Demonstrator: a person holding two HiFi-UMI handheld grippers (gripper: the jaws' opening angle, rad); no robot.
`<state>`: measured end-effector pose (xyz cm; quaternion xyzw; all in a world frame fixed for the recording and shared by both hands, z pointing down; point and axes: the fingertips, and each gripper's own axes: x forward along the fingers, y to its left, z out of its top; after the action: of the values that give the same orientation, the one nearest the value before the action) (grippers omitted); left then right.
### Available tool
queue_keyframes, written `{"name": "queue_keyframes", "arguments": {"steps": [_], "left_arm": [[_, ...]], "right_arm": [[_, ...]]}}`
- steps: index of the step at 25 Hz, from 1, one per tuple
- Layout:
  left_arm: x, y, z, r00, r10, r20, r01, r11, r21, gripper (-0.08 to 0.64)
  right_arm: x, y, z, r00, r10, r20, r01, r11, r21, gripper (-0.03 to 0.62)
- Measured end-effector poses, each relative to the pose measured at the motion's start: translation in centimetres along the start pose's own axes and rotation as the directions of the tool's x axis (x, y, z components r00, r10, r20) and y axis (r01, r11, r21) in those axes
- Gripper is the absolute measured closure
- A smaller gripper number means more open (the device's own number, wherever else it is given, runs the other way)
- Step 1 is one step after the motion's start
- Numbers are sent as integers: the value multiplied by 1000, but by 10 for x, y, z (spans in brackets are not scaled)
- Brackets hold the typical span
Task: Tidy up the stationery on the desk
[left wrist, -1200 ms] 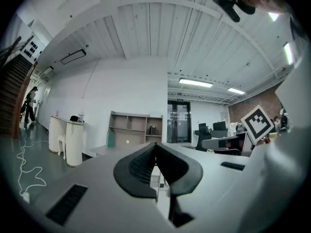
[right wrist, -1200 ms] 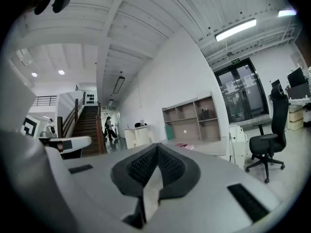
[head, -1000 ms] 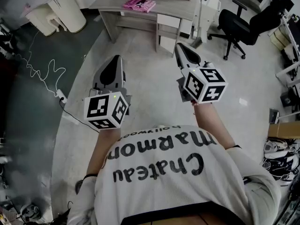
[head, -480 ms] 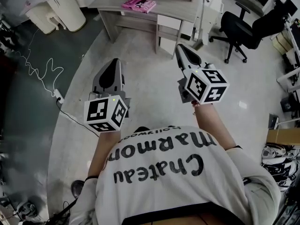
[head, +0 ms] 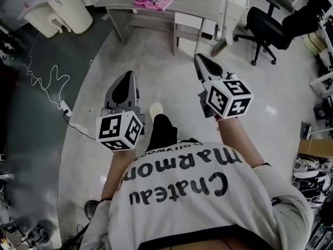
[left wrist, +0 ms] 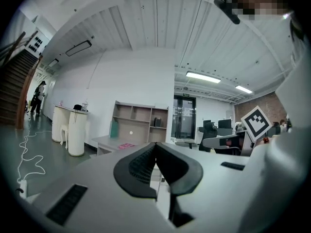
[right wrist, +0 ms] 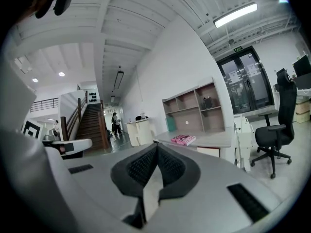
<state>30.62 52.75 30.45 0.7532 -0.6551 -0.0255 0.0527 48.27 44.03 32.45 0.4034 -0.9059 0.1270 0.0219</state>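
**Grippers.** In the head view, the left gripper and the right gripper are held out in front of the person's torso, well apart, above the floor. Each carries its marker cube at the rear: the left cube and the right cube. The left gripper view shows the left gripper with its jaws brought together at the tips and nothing between the pads. The right gripper view shows the right gripper in the same condition: jaws together and empty.

**Task items.** The pink stationery lies flat on the bench, toward its left half and near the front edge. The bench stands well ahead of both grippers, and neither gripper touches it. The left gripper view shows the pink stationery on the bench in front of an open shelf unit. The right gripper view shows the pink stationery on the bench below that shelf unit.

**Surroundings.**
- A black office chair stands to the right of the bench.
- A white rounded counter stands to its left.
- A power strip with a white cable lies on the floor to the left of the left gripper.
- One light shoe of the person shows between the two cubes.
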Motion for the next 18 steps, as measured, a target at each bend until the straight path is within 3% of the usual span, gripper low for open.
{"name": "queue_keyframes", "arguments": {"steps": [8, 18], "left_arm": [[61, 34, -4, 999, -32, -14, 32, 999, -18, 545], [175, 108, 29, 997, -81, -2, 81, 997, -11, 545]], "right_arm": [[56, -21, 9, 999, -39, -18, 39, 999, -18, 580], [176, -48, 41, 998, -59, -27, 61, 996, 64, 580]]}}
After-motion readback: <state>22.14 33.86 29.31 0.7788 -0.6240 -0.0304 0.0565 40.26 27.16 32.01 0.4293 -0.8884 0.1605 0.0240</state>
